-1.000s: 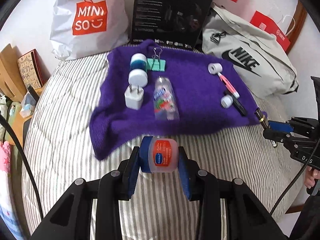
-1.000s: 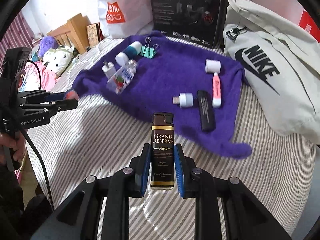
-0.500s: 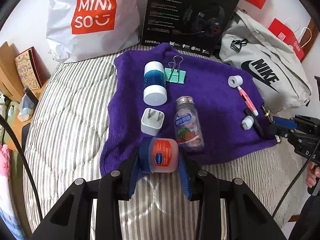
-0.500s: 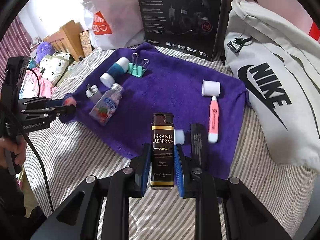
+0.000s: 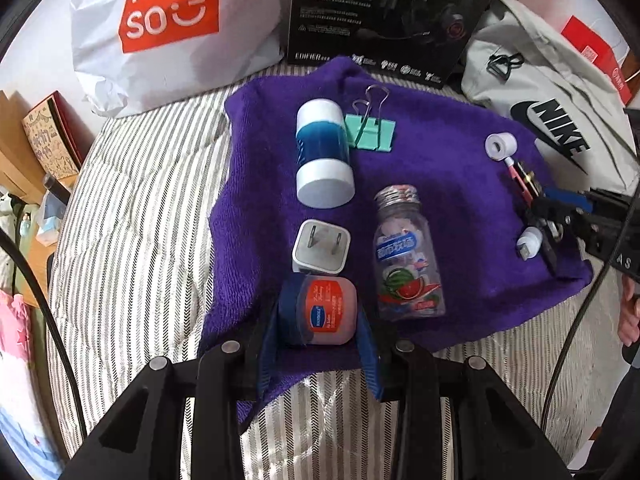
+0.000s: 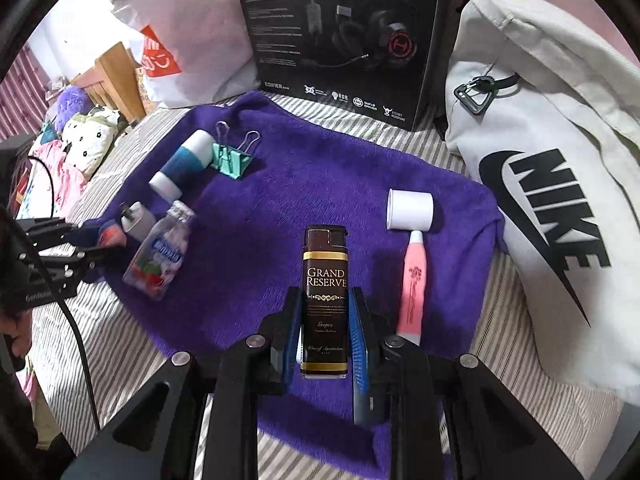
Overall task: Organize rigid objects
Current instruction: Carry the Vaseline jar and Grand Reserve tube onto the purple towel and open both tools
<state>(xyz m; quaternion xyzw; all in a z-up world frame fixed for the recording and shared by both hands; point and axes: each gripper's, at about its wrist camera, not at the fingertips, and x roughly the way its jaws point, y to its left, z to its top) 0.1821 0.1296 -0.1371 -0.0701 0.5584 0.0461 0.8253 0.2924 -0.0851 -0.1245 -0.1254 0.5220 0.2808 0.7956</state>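
Observation:
My left gripper point(image 5: 320, 320) is shut on a small Vaseline jar point(image 5: 326, 308) over the near edge of the purple towel point(image 5: 440, 168), just in front of a white plug adapter point(image 5: 321, 246). A candy bottle point(image 5: 406, 252), a blue and white tube point(image 5: 322, 156) and a green binder clip point(image 5: 370, 130) lie on the towel. My right gripper point(image 6: 324, 320) is shut on a brown Grand Reserve lighter point(image 6: 325, 300) over the towel point(image 6: 300, 184). A pink pen point(image 6: 412, 284) and its white cap point(image 6: 410, 210) lie to its right.
A Miniso bag point(image 5: 168, 28), a black headset box point(image 6: 340, 36) and a grey Nike bag point(image 6: 552, 184) stand behind the towel on the striped bed point(image 5: 132, 220). A wooden shelf point(image 5: 24, 148) is at the left.
Both grippers have moved forward over the towel with their objects still held. The left now has the jar next to the plug adapter; the right has the lighter beside the pink pen.

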